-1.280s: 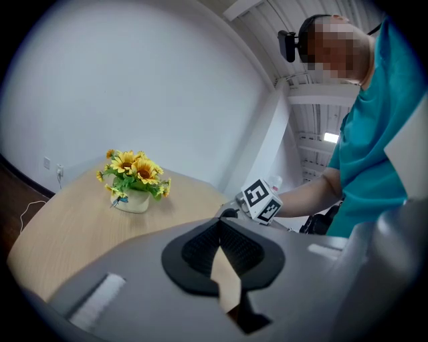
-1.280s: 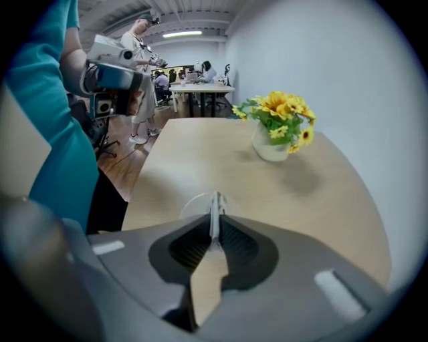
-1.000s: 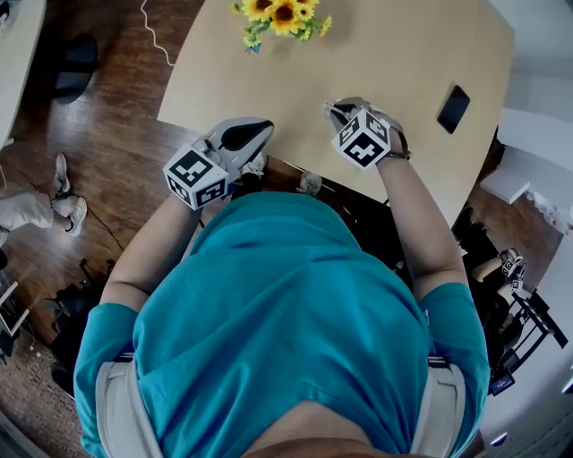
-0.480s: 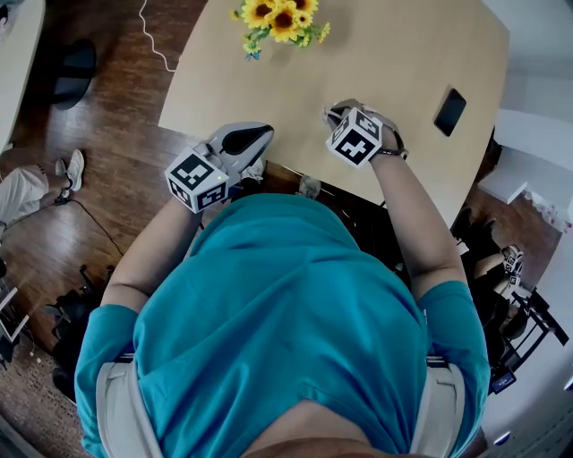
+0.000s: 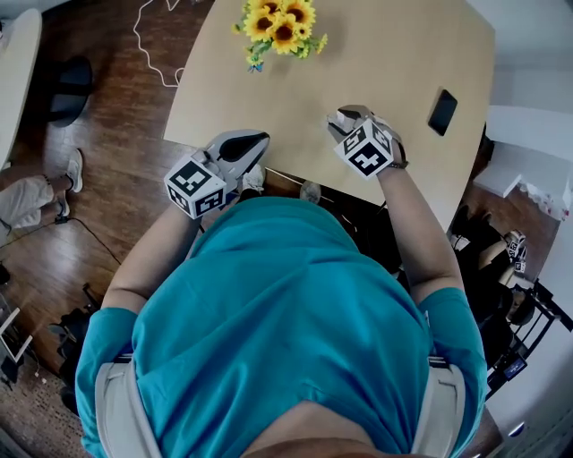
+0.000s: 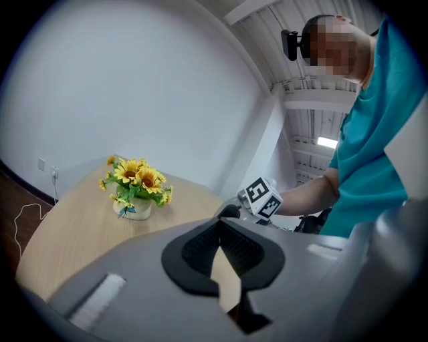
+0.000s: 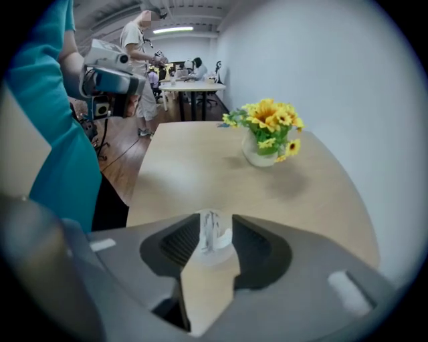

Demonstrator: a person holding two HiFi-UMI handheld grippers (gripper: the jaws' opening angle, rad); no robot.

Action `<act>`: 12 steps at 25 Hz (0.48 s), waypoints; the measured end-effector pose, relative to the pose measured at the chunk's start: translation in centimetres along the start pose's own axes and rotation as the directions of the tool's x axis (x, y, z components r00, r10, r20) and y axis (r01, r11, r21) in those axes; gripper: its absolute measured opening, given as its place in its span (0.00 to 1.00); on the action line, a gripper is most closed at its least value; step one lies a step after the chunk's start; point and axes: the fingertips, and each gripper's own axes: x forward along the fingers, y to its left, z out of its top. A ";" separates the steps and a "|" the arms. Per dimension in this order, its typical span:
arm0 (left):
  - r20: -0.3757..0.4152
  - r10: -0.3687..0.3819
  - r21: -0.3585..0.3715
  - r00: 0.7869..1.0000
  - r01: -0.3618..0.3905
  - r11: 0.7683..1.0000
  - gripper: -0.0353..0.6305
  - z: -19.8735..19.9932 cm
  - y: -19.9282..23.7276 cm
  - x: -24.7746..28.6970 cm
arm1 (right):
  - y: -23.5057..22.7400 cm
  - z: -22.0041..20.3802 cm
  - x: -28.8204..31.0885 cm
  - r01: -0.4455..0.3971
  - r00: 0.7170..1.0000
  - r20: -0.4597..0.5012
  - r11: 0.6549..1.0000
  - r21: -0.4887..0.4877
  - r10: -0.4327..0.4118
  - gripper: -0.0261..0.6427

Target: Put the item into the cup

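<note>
In the right gripper view a small translucent white cup point(image 7: 213, 252) stands on the light wooden table point(image 7: 200, 167), just between my right gripper's point(image 7: 215, 219) jaws. A thin white item with dark marks point(image 7: 208, 230) stands upright inside the cup. The jaws are opening and stand a little off the cup's sides. In the head view the right gripper point(image 5: 342, 117) hides the cup. My left gripper point(image 5: 261, 138) hovers at the table's near edge, shut with nothing in it; its pads point(image 6: 218, 230) meet at the tips.
A white vase of yellow sunflowers point(image 5: 277, 18) stands at the table's far side. A black phone point(image 5: 442, 112) lies at the right of the table. People and desks show far off in the right gripper view. A white cable point(image 5: 152, 45) lies on the floor.
My right gripper has tilted and shifted slightly to the right over the same spot. The left gripper has barely moved.
</note>
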 end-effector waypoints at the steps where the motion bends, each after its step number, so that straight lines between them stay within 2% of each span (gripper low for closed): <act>1: 0.002 -0.007 0.002 1.000 0.007 1.000 0.06 0.2 0.1 -0.3 | -0.3 0.3 -0.6 0.018 1.000 0.014 1.000 0.004 -0.018 0.27; 4: 0.013 -0.033 0.012 0.999 0.033 0.999 0.06 0.8 0.1 -1.2 | -0.8 1.1 -2.9 0.079 0.994 0.074 0.995 0.064 -0.084 0.26; 7: 0.014 -0.069 0.042 0.998 0.069 0.997 0.06 1.6 -0.5 -2.7 | -1.2 2.2 -6.7 0.121 0.966 0.199 0.970 0.211 -0.164 0.25; 9: 0.014 -0.094 0.059 0.995 0.093 0.994 0.06 1.9 -1.0 -3.5 | -1.5 2.4 -9.9 0.130 0.924 0.299 0.932 0.340 -0.238 0.19; 12: 0.015 -0.132 0.073 0.991 0.130 0.989 0.06 2.1 -1.6 -4.1 | -1.2 1.8 -15.0 0.099 0.836 0.421 0.852 0.514 -0.351 0.11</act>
